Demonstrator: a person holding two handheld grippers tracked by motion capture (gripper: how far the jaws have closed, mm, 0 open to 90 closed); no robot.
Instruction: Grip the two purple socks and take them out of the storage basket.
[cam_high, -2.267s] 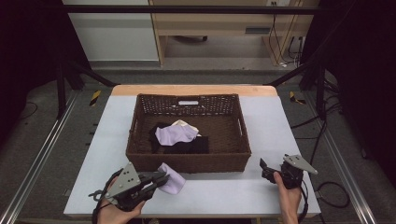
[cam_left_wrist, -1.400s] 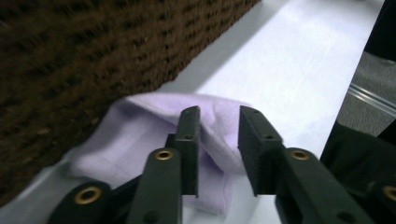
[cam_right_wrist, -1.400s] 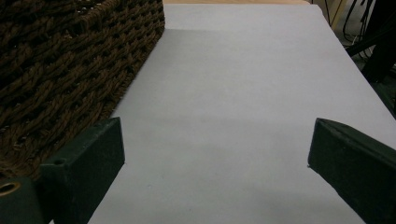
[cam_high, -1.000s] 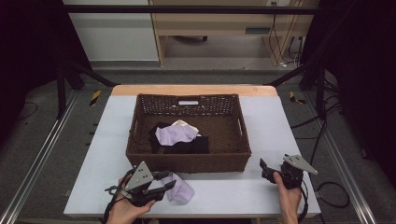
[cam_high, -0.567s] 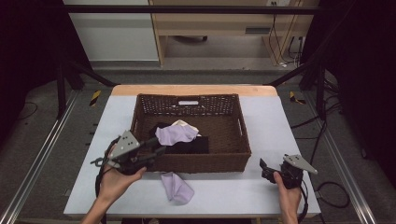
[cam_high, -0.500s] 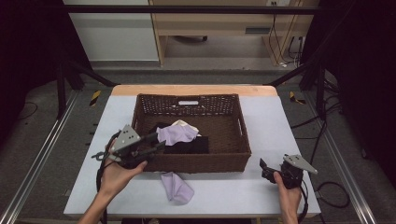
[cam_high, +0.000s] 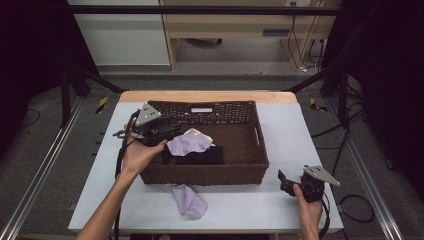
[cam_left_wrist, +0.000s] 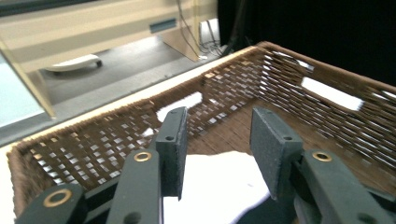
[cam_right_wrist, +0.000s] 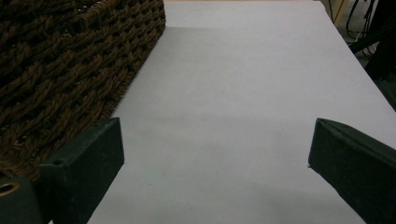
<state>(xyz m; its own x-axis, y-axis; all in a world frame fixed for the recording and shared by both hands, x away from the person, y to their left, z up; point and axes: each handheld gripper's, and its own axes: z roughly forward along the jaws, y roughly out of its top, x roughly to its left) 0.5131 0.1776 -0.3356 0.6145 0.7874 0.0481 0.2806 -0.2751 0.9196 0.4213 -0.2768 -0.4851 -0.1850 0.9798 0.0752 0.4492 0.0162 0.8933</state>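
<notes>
- In the high view we see a white table (cam_high: 300, 130) in the middle of the frame, with a dark brown wicker basket (cam_high: 252, 165) standing on it, slightly left of center.
- Our left gripper (cam_high: 172, 131) sits at center left of the high view, over the basket's left rim, held in the person's left hand (cam_high: 140, 152), whose forearm comes up from the bottom left.
- In the left gripper view its two black jaws rise from the bottom and stand apart with nothing between them; past them we see the basket's woven back wall and a pale cloth below.
- Inside the basket, a lilac cloth (cam_high: 189, 145) lies left of center, just right of the left gripper and not gripped by it. A cream cloth (cam_high: 199, 133) peeks out behind it, and a black cloth (cam_high: 202, 156) lies under its lower edge.
- A second lilac cloth (cam_high: 190, 200) lies crumpled on the table at lower center, just below the basket's front wall, well apart from both grippers.
- Our right gripper (cam_high: 284, 181) is at lower right, low over the table beside the basket's front right corner, held in the right hand (cam_high: 307, 207).
- In the right gripper view its jaws stand wide apart over bare table, with the basket's wall at upper left and nothing between them.
</notes>
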